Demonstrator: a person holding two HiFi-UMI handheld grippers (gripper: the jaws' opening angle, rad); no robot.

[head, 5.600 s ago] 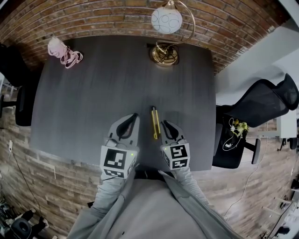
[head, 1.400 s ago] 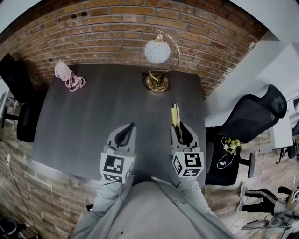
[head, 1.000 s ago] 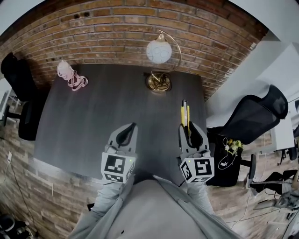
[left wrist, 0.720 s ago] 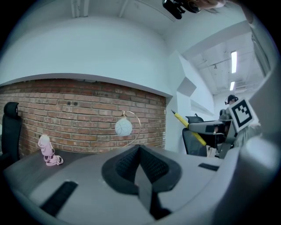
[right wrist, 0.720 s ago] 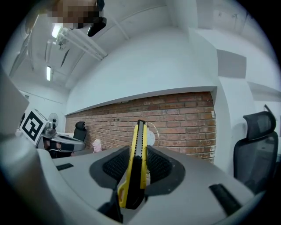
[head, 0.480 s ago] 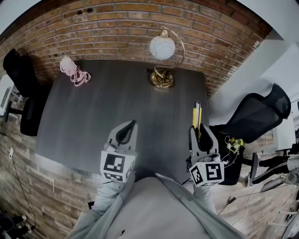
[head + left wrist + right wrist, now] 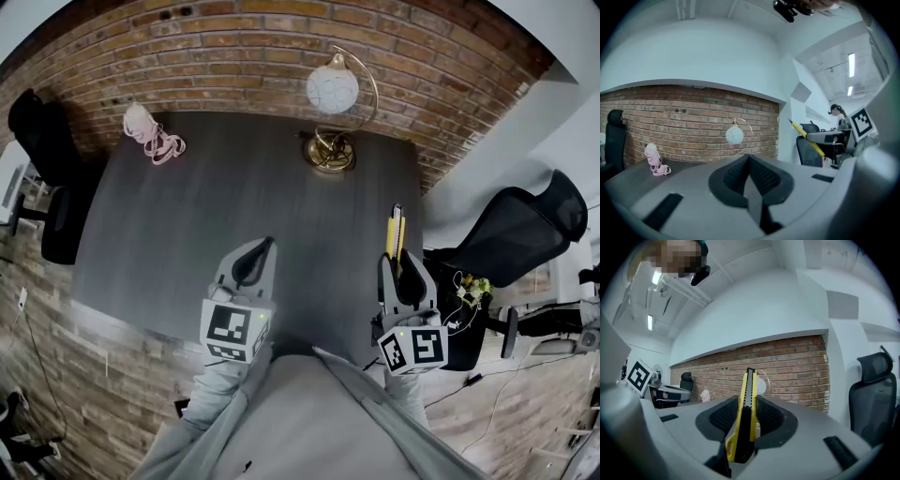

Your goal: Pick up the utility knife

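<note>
Utility knife (image 7: 395, 228) lifted, pick looks done
My right gripper (image 7: 397, 262) clamps it above the table (image 7: 234, 187); left gripper (image 7: 265, 246) closed, empty

One overhead, two low
Head view looks steeply down; both gripper views face the red brick wall (image 7: 693, 131), shared by all.

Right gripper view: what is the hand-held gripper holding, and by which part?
The yellow utility knife, clamped by the right hand-held gripper on its rear handle half; the front end sticks out ahead.
</note>
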